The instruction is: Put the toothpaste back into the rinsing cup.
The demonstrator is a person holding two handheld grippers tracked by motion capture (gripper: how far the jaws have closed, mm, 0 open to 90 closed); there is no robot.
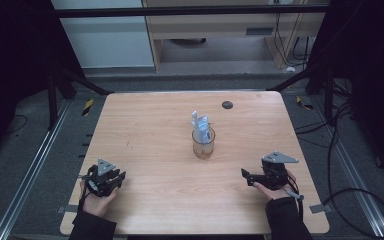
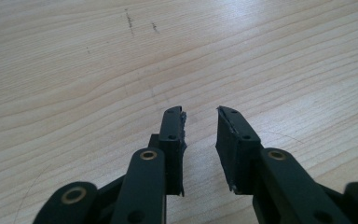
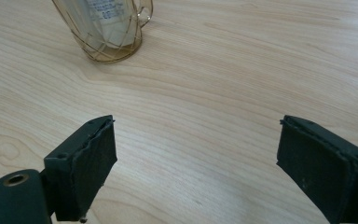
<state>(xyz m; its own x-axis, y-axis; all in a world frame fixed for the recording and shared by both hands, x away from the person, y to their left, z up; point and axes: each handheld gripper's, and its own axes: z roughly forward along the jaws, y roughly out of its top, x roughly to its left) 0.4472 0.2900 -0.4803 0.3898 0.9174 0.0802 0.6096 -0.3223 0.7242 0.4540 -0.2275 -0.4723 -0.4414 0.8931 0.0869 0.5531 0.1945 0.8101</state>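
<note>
A clear amber-tinted glass mug [image 1: 203, 145] stands upright near the middle of the wooden table [image 1: 160, 125]. White and pale blue tubes [image 1: 199, 124] stick out of its top. In the right gripper view the mug [image 3: 103, 46] stands ahead to the upper left, with a white labelled tube [image 3: 107, 14] inside. My right gripper [image 3: 196, 123] is wide open with nothing between its pads, and rests near the front right of the table [image 1: 246, 176]. My left gripper [image 2: 200, 112] is open by a narrow gap over bare wood, at the front left [image 1: 121, 176].
A small black round disc [image 1: 227, 104] lies at the far edge of the table. Dark frame legs and cables stand around the table on the grey floor. A person's hands [image 1: 99, 200] hold both grippers near the front edge.
</note>
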